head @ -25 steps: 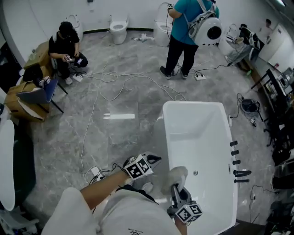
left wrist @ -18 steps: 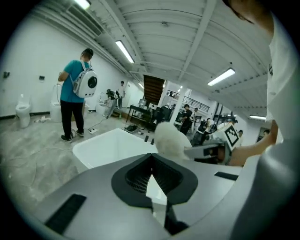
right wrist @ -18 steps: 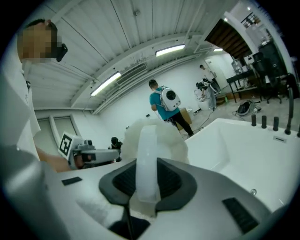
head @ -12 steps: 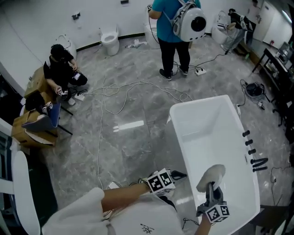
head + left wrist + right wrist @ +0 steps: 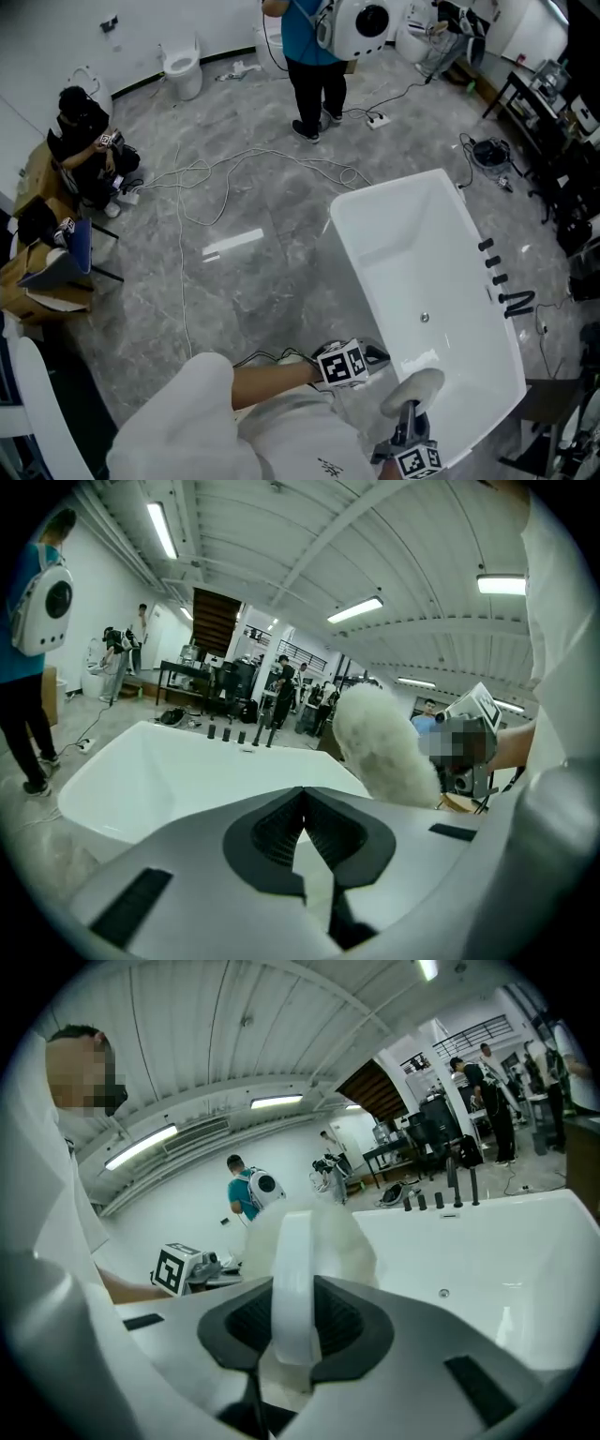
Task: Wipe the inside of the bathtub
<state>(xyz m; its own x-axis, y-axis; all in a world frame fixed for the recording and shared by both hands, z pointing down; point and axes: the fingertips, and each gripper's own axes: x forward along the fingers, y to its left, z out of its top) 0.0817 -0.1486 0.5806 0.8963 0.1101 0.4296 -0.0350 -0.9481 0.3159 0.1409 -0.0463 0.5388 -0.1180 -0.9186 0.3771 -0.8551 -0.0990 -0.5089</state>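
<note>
1. White bathtub (image 5: pixel 441 272) sits before me, still to wipe.
2. Fluffy duster (image 5: pixel 412 389) has come back to the tub's near end, so I think wiping can start there.
3. My right gripper (image 5: pixel 410 422) has its jaws squeezing the duster. My left gripper (image 5: pixel 373 354) has its jaws closed, empty.

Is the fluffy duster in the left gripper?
No, the right gripper clamps the fluffy duster by its handle; the left gripper is shut, empty.
</note>
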